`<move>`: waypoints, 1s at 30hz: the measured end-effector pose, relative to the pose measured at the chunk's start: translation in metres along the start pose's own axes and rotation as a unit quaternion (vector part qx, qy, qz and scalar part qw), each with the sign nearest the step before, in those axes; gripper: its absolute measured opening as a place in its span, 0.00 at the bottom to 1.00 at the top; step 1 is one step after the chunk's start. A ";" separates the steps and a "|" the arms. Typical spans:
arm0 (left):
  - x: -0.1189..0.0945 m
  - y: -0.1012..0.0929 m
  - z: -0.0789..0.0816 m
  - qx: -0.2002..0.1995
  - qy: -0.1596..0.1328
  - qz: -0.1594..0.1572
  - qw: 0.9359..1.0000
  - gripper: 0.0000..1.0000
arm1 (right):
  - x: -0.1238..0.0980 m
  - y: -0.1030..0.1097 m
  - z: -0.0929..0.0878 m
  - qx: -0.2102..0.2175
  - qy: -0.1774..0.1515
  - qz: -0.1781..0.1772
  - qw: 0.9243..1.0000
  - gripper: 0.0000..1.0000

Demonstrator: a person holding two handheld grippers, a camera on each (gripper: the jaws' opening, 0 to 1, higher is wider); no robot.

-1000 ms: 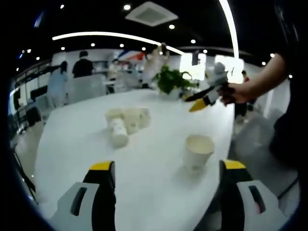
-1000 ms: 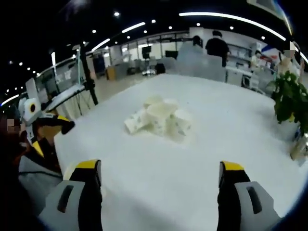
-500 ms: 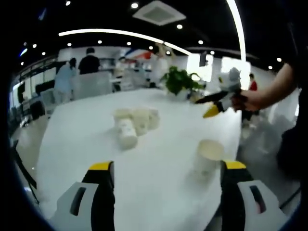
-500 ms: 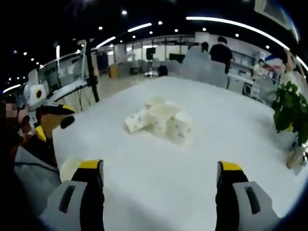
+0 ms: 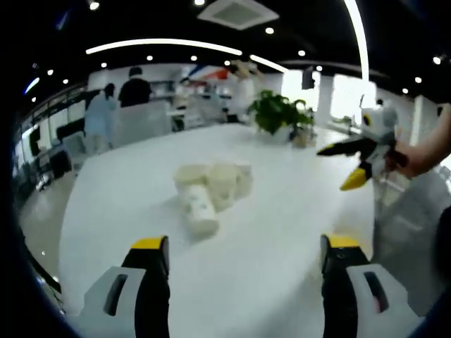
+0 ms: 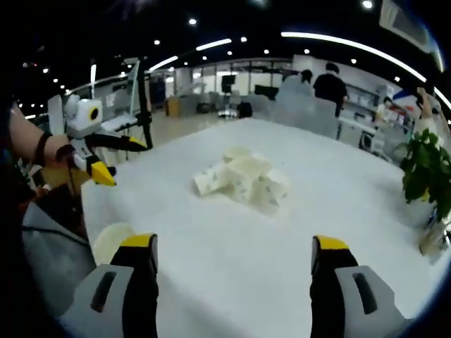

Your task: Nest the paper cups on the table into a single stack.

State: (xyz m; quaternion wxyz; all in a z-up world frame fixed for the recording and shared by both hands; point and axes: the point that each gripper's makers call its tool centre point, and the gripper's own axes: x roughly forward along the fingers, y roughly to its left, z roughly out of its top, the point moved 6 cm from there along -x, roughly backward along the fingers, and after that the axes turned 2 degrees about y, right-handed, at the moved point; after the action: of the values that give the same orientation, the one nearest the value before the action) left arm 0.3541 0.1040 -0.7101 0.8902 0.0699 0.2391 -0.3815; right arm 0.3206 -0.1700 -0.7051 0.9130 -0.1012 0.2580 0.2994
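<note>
- Paper cups (image 5: 211, 189) (image 6: 243, 179) heaped mid-table (image 5: 127, 211), some toppled, none nested yet; one lone cup (image 6: 113, 243) upright near table edge.
- Left gripper (image 5: 243, 282) and right gripper (image 6: 236, 278) hover short of heap, jaws spread, empty, seemingly ready to approach.
- Potted plant (image 5: 278, 113) beyond heap.

White table (image 5: 282, 232), heap of paper cups (image 5: 210, 187), potted plant (image 5: 278, 113)

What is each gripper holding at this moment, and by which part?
Nothing is held. The left gripper and the right gripper are both open and empty above the table; the paper cups lie untouched in a pile.
</note>
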 end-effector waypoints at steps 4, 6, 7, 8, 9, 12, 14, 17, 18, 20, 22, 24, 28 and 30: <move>0.019 0.010 -0.001 -0.015 0.023 0.022 0.999 0.86 | -0.006 0.001 -0.004 0.006 -0.003 0.003 1.000 0.87; 0.028 0.015 -0.004 -0.020 0.043 0.030 0.998 0.83 | -0.010 0.000 -0.006 0.011 -0.003 0.003 1.000 0.87; 0.031 0.018 -0.004 -0.020 0.048 0.036 0.998 0.82 | -0.012 -0.001 -0.006 0.013 -0.004 0.002 1.000 0.87; 0.036 0.021 -0.003 -0.029 0.051 0.042 0.997 0.81 | -0.013 -0.003 -0.008 0.016 -0.004 0.002 1.000 0.87; 0.040 0.023 -0.001 -0.036 0.048 0.043 0.997 0.81 | -0.014 -0.004 -0.010 0.018 -0.003 0.003 1.000 0.87; 0.050 0.030 0.000 -0.048 0.056 0.046 0.996 0.78 | -0.018 -0.006 -0.014 0.020 0.002 0.005 1.000 0.87; 0.056 0.033 0.005 -0.050 0.060 0.048 0.996 0.77 | -0.020 -0.007 -0.017 0.019 0.003 0.005 1.000 0.87; 0.066 0.041 0.011 -0.041 0.080 0.051 0.995 0.76 | -0.025 -0.009 -0.022 0.020 0.005 0.004 1.000 0.87; 0.069 0.042 0.013 -0.044 0.083 0.049 0.994 0.77 | -0.026 -0.010 -0.023 0.021 0.005 0.004 1.000 0.87; 0.074 0.046 0.017 -0.043 0.092 0.048 0.994 0.77 | -0.028 -0.011 -0.026 0.024 0.007 0.004 1.000 0.86; 0.081 0.049 0.021 -0.048 0.103 0.043 0.993 0.78 | -0.029 -0.013 -0.028 0.028 0.007 0.003 1.000 0.86; 0.087 0.052 0.023 -0.053 0.114 0.043 0.991 0.78 | -0.031 -0.016 -0.030 0.032 0.007 0.001 0.999 0.86; 0.098 0.054 0.027 -0.054 0.140 0.034 0.988 0.76 | -0.033 -0.021 -0.029 0.038 0.002 -0.001 0.999 0.86; 0.101 0.052 0.027 -0.073 0.154 0.026 0.985 0.70 | -0.033 -0.023 -0.028 0.039 0.000 -0.003 0.999 0.86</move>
State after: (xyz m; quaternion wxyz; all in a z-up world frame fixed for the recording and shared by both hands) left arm 0.4613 0.0670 -0.7377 0.8552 0.0690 0.3982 -0.3245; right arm 0.3000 -0.2137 -0.7103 0.9171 -0.0663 0.2690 0.2868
